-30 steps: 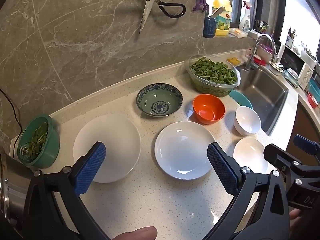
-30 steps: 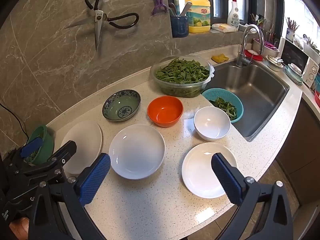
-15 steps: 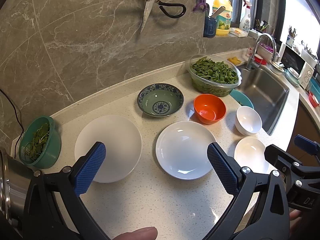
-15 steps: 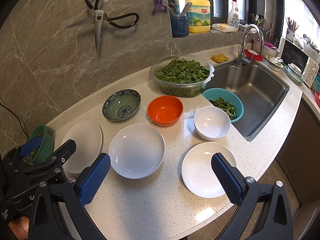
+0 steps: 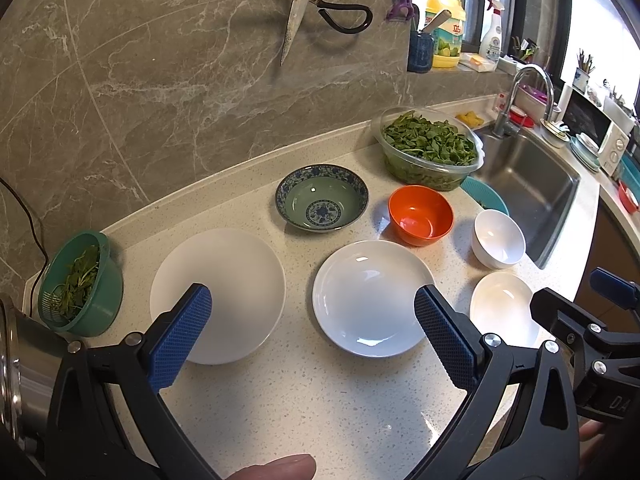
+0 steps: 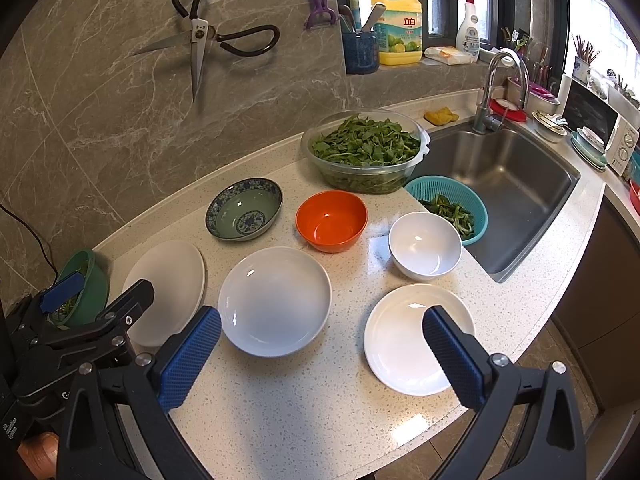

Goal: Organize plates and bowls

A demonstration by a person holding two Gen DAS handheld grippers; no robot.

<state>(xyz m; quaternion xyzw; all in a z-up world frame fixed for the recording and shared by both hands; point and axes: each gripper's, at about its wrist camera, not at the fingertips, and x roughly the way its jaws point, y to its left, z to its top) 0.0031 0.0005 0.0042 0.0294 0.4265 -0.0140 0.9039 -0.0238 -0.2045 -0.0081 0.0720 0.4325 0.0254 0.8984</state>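
The dishes are lying unstacked in two loose rows on the tabletop (image 6: 320, 408); no stacking is showing yet, so the task is judged to be at its start.

Location of items, right wrist view: the small white plate (image 6: 400, 340) is sitting at 5 o'clock, nearest the front edge. The deep white plate (image 6: 274, 300) is sitting at centre, and the flat white plate (image 6: 172, 284) at 9 o'clock beside it. Behind them, the patterned bowl (image 6: 244, 209) is at 11 o'clock, the orange bowl (image 6: 331, 220) at 12 o'clock, and the white bowl (image 6: 425, 245) at 2 o'clock, close to the sink (image 6: 516, 184) edge.

Recommended method for the opening pick: the inspector is judging that each pair of tongs should be approaching a plate rim low and from the side, one pad over and one under the lip, since glazed ware is likely to slip. Larger plates should be forming the base, smaller ones going on top; bowls should be nesting separately. The white bowl near the sink warrants care.

Tongs: the left tongs (image 5: 312, 340) are standing wide apart, hovering above the tabletop, framing the deep white plate (image 5: 372, 298) and touching nothing. The right tongs (image 6: 322, 356) are likewise standing wide apart and holding nothing, hovering over the front row.
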